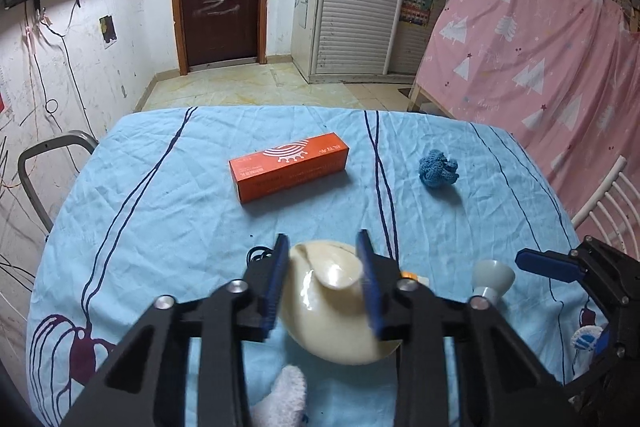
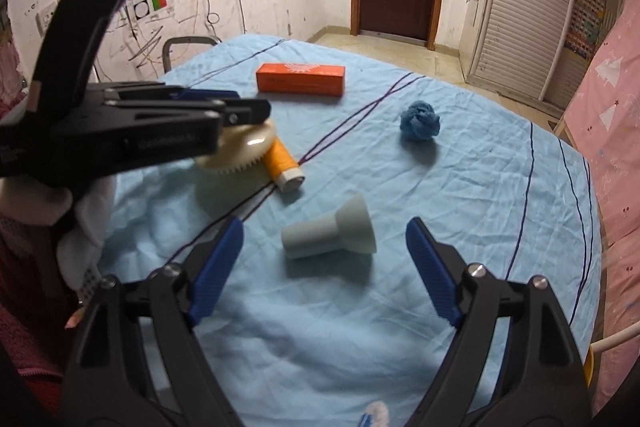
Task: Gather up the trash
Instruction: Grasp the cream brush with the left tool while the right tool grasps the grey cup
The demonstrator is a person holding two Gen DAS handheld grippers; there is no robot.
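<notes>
1. Leftmost, our left gripper (image 1: 324, 279) is clenched on a cream, glossy scallop-edged plastic shell (image 1: 340, 311); both blue pads press its sides, and it sits low over the light-blue striped tablecloth (image 1: 160, 227), though we cannot tell if it has left the cloth
2. Just right of the shell, partly hidden behind it, lies an orange spool with a white end (image 2: 282, 163); we judge a careless lift of the shell could knock it rolling
3. Further back on the table an orange rectangular cardboard box (image 1: 289, 165) lies flat, untouched and well apart from both grippers
4. Next comes a pale grey funnel-shaped plastic piece (image 2: 330, 231) on its side, lying ahead of our right gripper (image 2: 324, 267), whose jaws are released and spread wide, not touching it
5. Beyond it a crumpled blue paper ball (image 2: 420, 121) rests alone on the cloth
6. Risks, as we judge them: the shell is smooth and curved, so the pads may slide and let it drop; the funnel's round stem may roll away if one pad touches first; and the loose cloth could bunch under a low finger
</notes>
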